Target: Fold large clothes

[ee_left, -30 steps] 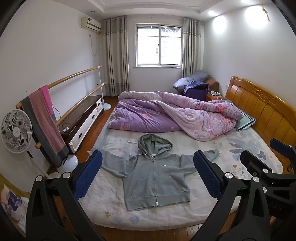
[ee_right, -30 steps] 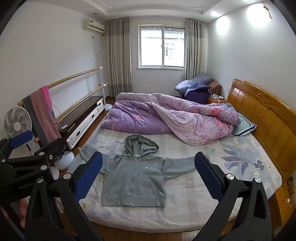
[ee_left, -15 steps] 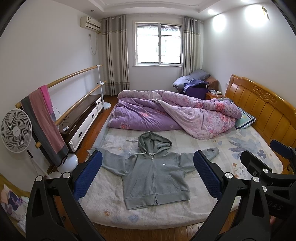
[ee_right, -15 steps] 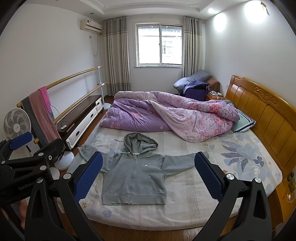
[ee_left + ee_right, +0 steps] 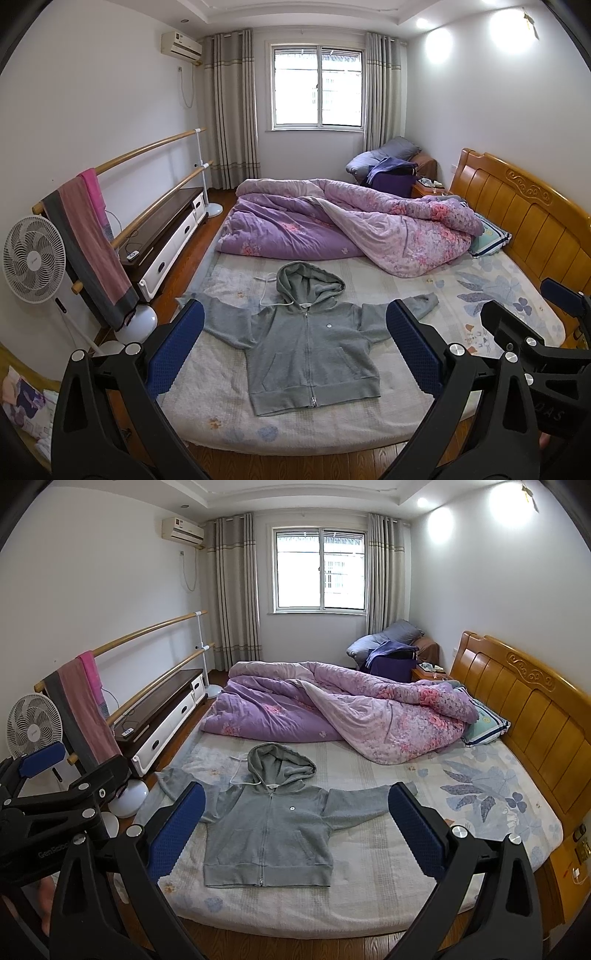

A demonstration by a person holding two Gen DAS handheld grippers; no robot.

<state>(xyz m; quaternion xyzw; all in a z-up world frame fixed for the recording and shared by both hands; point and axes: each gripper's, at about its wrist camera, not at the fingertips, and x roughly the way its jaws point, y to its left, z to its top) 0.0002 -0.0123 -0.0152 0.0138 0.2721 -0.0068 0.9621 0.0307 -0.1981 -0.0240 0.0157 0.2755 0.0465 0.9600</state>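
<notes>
A grey zip-up hoodie lies flat and face up on the bed, sleeves spread to both sides, hood toward the quilt; it also shows in the right wrist view. My left gripper is open and empty, held high in front of the bed's near edge. My right gripper is open and empty too, beside the left one. The right gripper shows at the right of the left wrist view, and the left gripper at the left of the right wrist view.
A bunched purple floral quilt lies behind the hoodie. A wooden headboard stands at right. A white fan, wooden rails with hung towels and a low cabinet line the left wall. Wooden floor lies below.
Both views have risen and tilted slightly; the hoodie sits a little lower and nearer in frame. Both grippers stay open and empty.
</notes>
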